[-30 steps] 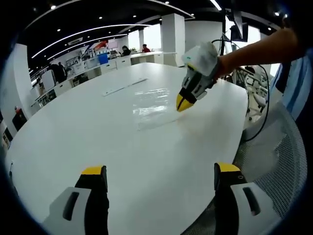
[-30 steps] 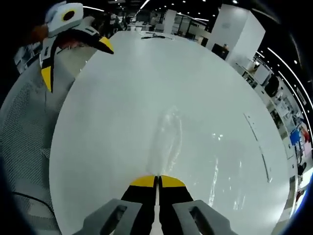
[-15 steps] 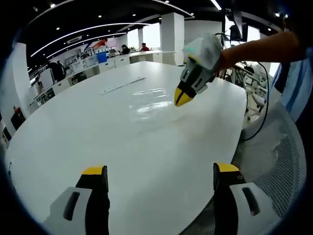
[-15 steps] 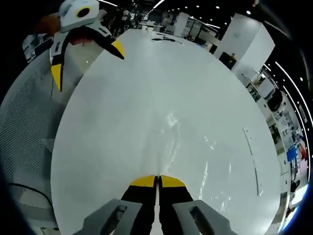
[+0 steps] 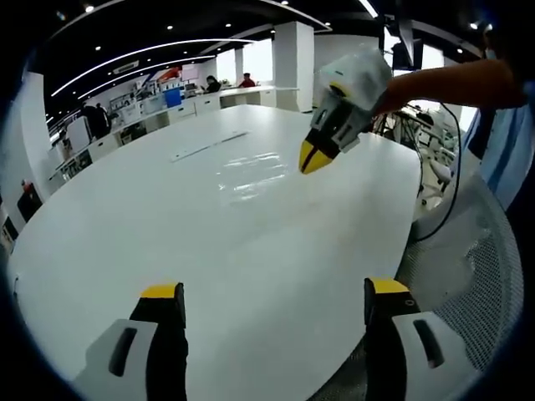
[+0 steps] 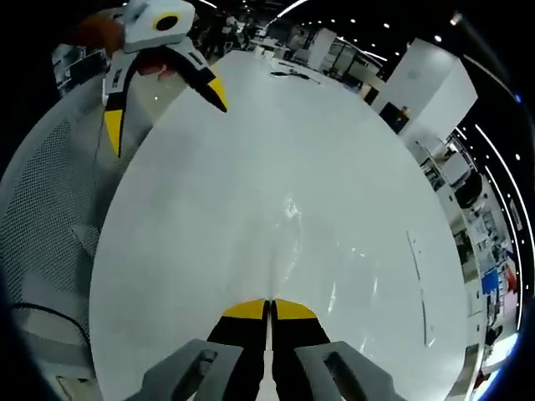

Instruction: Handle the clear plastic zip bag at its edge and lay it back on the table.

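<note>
The clear plastic zip bag (image 5: 251, 170) lies as a shiny patch on the white oval table (image 5: 167, 225). Its near edge is lifted a little. In the left gripper view my right gripper (image 5: 311, 159) comes in from the upper right, shut on that edge just above the tabletop. The bag (image 6: 288, 230) stretches forward from the closed yellow tips of my right gripper (image 6: 269, 311). My left gripper (image 5: 274, 291) stands open over the table's near rim, holding nothing. In the right gripper view my left gripper (image 6: 165, 113) sits open at the upper left, well away from the bag.
A thin white strip (image 5: 209, 147) lies on the table beyond the bag. A grey mesh chair (image 5: 481, 276) stands by the table's edge, with cables (image 5: 447, 180) behind it. A person's bare forearm (image 5: 443, 79) holds the right gripper. Desks and people fill the far room.
My right gripper has risen slightly, lifting the bag's edge off the table. The left gripper has stayed open and still.
</note>
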Demonstrator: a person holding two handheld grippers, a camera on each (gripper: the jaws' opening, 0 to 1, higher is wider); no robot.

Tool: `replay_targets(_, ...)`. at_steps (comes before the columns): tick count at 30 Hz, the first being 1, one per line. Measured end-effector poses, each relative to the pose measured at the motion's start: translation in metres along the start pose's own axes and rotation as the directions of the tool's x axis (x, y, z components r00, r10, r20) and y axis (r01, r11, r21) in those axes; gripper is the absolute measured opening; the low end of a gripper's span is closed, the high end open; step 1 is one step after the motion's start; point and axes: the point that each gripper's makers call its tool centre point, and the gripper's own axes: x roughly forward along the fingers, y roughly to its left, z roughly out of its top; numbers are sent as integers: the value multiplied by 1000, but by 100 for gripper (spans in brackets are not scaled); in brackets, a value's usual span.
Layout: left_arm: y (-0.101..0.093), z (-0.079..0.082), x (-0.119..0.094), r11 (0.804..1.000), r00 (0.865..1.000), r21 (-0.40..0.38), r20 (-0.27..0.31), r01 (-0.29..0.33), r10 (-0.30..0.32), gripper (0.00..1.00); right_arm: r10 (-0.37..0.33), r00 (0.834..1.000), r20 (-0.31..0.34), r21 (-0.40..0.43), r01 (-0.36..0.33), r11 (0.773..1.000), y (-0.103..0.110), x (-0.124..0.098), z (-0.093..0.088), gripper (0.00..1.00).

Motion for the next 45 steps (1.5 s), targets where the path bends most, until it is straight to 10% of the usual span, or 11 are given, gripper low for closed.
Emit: replay_targets(45, -14, 0, 15, 995, 998, 94, -39, 43, -39, 71, 47, 995, 90, -135, -34, 990, 43, -28, 22, 0)
